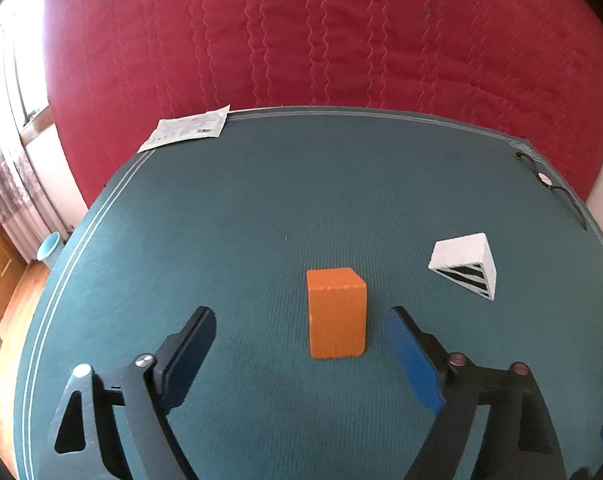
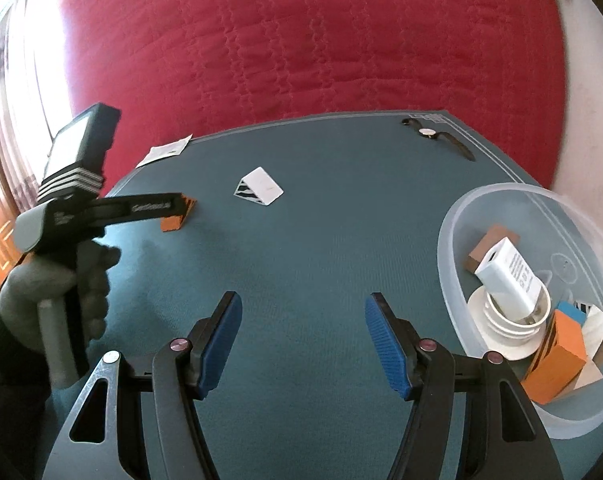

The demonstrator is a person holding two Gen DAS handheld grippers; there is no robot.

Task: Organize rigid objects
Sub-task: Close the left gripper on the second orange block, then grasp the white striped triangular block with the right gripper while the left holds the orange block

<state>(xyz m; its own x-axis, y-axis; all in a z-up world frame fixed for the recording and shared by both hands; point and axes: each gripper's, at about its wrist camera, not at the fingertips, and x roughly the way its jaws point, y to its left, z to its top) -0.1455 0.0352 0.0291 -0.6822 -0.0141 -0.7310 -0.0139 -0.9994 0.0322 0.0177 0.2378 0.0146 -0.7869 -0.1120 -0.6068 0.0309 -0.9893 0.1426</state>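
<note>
The left gripper [image 1: 301,316] is spread wide with the orange block [image 1: 336,313] standing on the green mat [image 1: 221,220] between its fingers, untouched, the white wedge [image 1: 463,264] at its two o'clock, while the right gripper [image 2: 303,312] is spread too, empty, the clear bowl [image 2: 453,232] at its three o'clock.

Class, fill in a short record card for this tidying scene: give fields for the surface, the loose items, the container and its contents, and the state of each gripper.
surface: teal mat on a table, red quilt behind
loose blocks: orange block standing upright; white striped wedge to its right
other items: paper sheet at far left corner; wristwatch at far right corner
container: clear bowl on the right
contents: orange, brown and pale blocks, white charger, white roll
left gripper: open, block just ahead between fingers
right gripper: open, holding nothing
</note>
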